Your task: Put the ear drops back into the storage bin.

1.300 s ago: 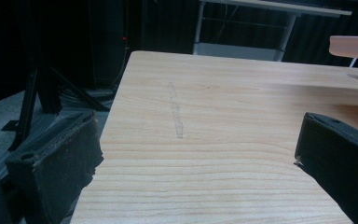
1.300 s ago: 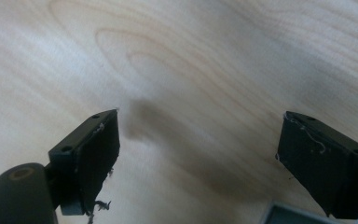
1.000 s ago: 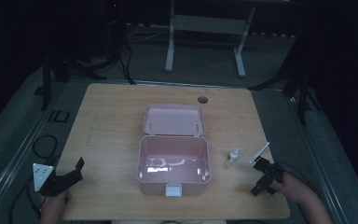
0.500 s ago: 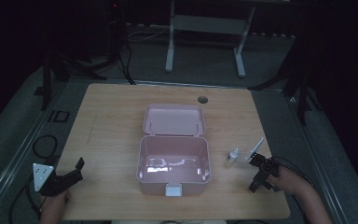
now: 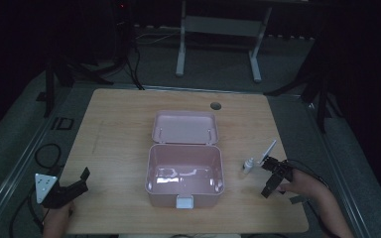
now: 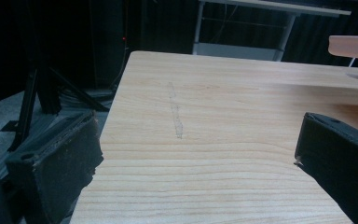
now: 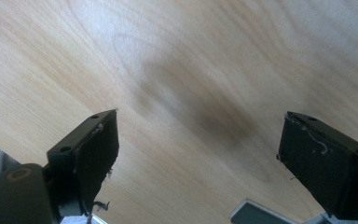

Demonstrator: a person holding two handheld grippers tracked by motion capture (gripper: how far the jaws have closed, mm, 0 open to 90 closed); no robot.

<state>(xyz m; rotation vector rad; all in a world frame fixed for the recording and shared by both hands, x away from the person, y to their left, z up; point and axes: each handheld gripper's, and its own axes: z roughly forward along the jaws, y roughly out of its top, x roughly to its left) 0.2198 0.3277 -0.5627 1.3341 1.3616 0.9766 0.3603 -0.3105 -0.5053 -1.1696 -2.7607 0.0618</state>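
Centre of the pale wooden table [image 5: 119, 129] sat a pink plastic box [image 5: 184, 176], rounded at the corners, glossy inside, with a small pale latch on its near wall. Its lid [image 5: 184, 127] lay flat just behind it, hinged open, same smooth pink. A round cable hole [image 5: 215, 105] pierced the tabletop past the lid.

Over on the right, just beside the box, stood a small white bottle [image 5: 248, 164], and a thin white stick [image 5: 267, 150] leaned up from next to it; both too small to make out further. The right gripper [image 5: 273, 176] hovered just by them, black and angular, jaws spread wide over bare wood grain in its own view, nothing between them, its shadow a soft smudge on the wood.

The left gripper [image 5: 72, 186] sat at the near left corner, grey three-cornered plate on top, jaws wide and empty too. Its view showed a faint scuffed streak [image 6: 175, 109] along the grain, and the pink lid's edge cut off at the upper right. Beyond the table, a metal frame [image 5: 218, 29] faded into dark.
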